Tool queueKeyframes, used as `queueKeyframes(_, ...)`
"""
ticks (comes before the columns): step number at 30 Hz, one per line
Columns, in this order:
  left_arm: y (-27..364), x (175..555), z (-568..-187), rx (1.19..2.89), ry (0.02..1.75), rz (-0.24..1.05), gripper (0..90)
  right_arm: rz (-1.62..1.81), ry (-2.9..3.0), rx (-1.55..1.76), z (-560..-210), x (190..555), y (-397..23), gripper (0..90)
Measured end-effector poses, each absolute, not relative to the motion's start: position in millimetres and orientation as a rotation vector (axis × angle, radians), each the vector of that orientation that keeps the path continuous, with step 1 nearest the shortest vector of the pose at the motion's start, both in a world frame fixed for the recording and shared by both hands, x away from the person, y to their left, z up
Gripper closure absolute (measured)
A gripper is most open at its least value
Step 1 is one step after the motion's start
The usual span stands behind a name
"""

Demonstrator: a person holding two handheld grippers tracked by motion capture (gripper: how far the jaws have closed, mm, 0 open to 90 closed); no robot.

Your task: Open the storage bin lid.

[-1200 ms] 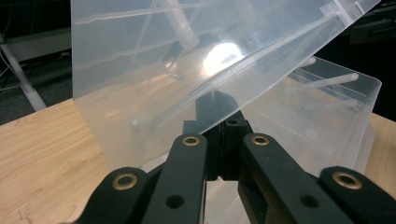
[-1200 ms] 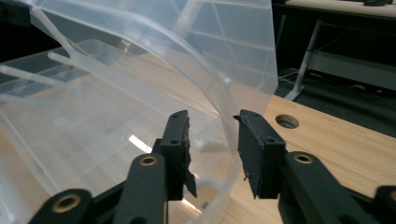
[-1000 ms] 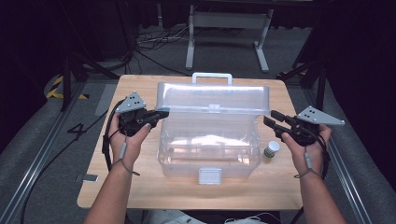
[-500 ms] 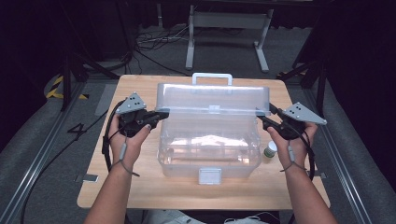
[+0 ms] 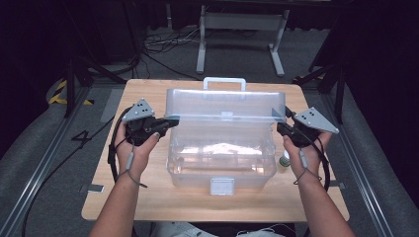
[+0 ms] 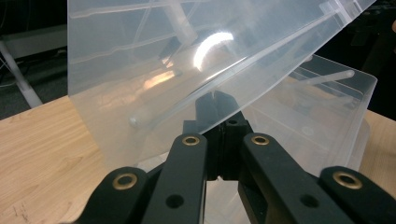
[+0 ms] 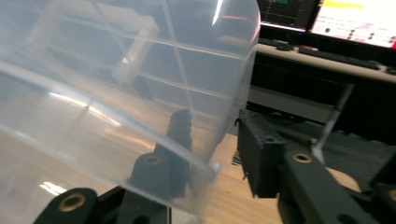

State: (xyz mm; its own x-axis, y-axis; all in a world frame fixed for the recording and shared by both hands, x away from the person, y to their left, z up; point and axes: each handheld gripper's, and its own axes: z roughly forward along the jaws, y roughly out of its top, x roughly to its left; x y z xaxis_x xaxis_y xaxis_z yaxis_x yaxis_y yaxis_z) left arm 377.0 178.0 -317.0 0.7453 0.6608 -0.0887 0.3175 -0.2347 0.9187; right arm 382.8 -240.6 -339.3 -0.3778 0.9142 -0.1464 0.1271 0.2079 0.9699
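Nearest the person, a clear plastic storage box (image 5: 221, 155) sits in the middle of the wooden desk (image 5: 163, 197), its white latch facing the person's edge. Its clear lid (image 5: 225, 106) is raised and tilted, hinged at the far side, where a white handle (image 5: 224, 80) stands.

The left tool (image 5: 173, 123) is at the lid's left end, its jaws pressed together on the lid's edge; in the left gripper view the thin plastic (image 6: 196, 60) runs into the closed tips.

The right tool (image 5: 281, 128) is at the lid's right corner. Its jaws have just been closing, and in the right gripper view they stand apart, the lid's corner (image 7: 205, 168) between them with a gap to the outer jaw.

A small bottle (image 5: 283, 162) stands on the desk just beside the box's right wall, below the right hand (image 5: 307, 153).
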Motion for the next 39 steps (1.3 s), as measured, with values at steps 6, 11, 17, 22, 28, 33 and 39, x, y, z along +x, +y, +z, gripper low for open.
queueKeyframes(6, 178, 377, -317, 1.836, 0.759, 0.381, 89.8, 1.242, 1.615, 1.063, -340, 379, -233, 71.4)
queueKeyframes(11, 177, 377, -318, 1.849, 0.768, 0.377, 85.8, 1.259, 1.582, 1.115, -339, 380, -232, 73.7)
queueKeyframes(17, 182, 375, -318, 1.846, 0.784, 0.358, 85.2, 1.275, 1.541, 1.163, -338, 383, -229, 74.7)
queueKeyframes(22, 184, 373, -317, 1.857, 0.781, 0.352, 83.6, 1.278, 1.478, 1.162, -339, 387, -224, 74.9)
queueKeyframes(28, 189, 370, -317, 1.876, 0.778, 0.342, 81.9, 1.266, 1.477, 1.177, -336, 391, -223, 76.3)
queueKeyframes(33, 193, 368, -318, 1.903, 0.78, 0.33, 80.1, 1.282, 1.453, 1.19, -334, 393, -223, 77.3)
queueKeyframes(39, 196, 366, -319, 1.919, 0.782, 0.318, 78.8, 1.278, 1.461, 1.203, -332, 396, -223, 77.6)
